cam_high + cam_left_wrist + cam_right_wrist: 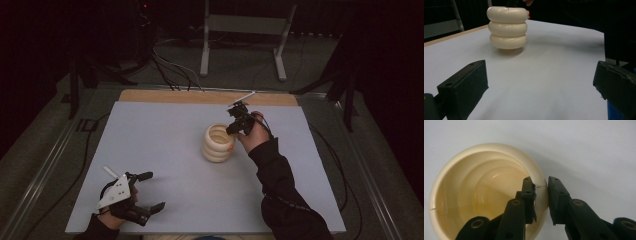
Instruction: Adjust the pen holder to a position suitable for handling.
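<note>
A cream cup [218, 143] shaped like three stacked rings stands upright right of the table's middle; it is also in the left gripper view [507, 27]. My right gripper [234, 131] comes down on it from above and is shut on its rim. In the right gripper view one jaw is inside the cup [474, 182] and the other outside, with the wall pinched between them at my right gripper [541, 186]. My left gripper [156, 190] rests near the front left corner, open with nothing in it, and its jaws stand wide apart [540, 82] facing the cup.
A pale grey mat [165, 150] covers the table, with a wooden strip [200, 96] along its far edge. A small orange spot [231, 148] shows at the cup's right side; I cannot tell what it is. Behind the table are a metal stand [245, 30] and floor cables.
</note>
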The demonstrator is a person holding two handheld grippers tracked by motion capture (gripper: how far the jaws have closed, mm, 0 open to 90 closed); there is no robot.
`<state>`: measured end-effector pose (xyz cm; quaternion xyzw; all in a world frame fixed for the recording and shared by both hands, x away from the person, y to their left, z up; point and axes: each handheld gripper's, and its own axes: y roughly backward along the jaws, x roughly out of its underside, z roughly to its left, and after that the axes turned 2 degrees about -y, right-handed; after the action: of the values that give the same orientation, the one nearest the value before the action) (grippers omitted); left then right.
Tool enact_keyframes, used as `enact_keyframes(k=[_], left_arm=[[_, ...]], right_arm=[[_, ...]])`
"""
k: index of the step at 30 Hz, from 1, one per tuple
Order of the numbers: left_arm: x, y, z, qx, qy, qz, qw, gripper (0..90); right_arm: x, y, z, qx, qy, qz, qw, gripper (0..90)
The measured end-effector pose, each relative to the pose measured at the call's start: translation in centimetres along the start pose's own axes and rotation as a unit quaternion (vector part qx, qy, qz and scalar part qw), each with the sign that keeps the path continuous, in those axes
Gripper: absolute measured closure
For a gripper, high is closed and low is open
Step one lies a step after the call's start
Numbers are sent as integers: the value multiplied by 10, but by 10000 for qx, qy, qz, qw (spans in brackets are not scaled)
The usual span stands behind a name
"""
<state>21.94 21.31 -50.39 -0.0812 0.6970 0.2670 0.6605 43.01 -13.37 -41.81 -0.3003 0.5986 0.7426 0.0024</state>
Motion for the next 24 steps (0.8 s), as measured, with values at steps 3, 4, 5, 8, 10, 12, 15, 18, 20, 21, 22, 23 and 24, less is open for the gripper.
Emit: enact_keyframes(k=[3, 4, 5, 8, 10, 12, 15, 18, 20, 21, 22, 23, 24], left_arm=[[0, 0, 0, 0, -5, -3, 10000, 1], [0, 0, 0, -3, -6, -4, 10000, 1], [0, 0, 0, -6, -12, -4, 10000, 2], [0, 0, 0, -1, -13, -2, 10000, 1], [0, 0, 0, 8, -10, 2, 10000, 1], [0, 0, 0, 6, -16, 11, 10000, 1], [0, 0, 0, 14, -6, 2, 10000, 1], [0, 0, 0, 2, 6, -3, 10000, 1], [0, 0, 0, 8, 6, 2, 10000, 1], [0, 0, 0, 9, -2, 4, 10000, 1], [0, 0, 0, 14, 0, 4, 10000, 1], [0, 0, 0, 14, 0, 4, 10000, 1], [0, 0, 0, 19, -2, 4, 10000, 1]], right_arm=[[-2, -4, 7, -1, 90, 35, 10000, 754], [-2, -5, 9, -4, 109, 39, 9999, 755], [-3, -6, 12, -3, 137, 65, 9999, 755], [-4, -9, 18, -33, 187, 85, 9998, 754], [-5, -10, 22, -97, 215, 82, 9997, 754], [-5, -12, 26, -90, 250, 86, 9996, 754], [-7, -15, 31, -100, 278, 135, 9995, 753], [-7, -20, 36, -106, 323, 174, 9993, 753], [-7, -23, 40, -101, 363, 210, 9991, 750], [-7, -24, 41, -113, 386, 194, 9990, 748], [-7, -24, 42, -93, 394, 196, 9990, 748], [-7, -24, 42, -93, 394, 196, 9990, 748], [-7, -24, 44, -69, 453, 210, 9987, 746]])
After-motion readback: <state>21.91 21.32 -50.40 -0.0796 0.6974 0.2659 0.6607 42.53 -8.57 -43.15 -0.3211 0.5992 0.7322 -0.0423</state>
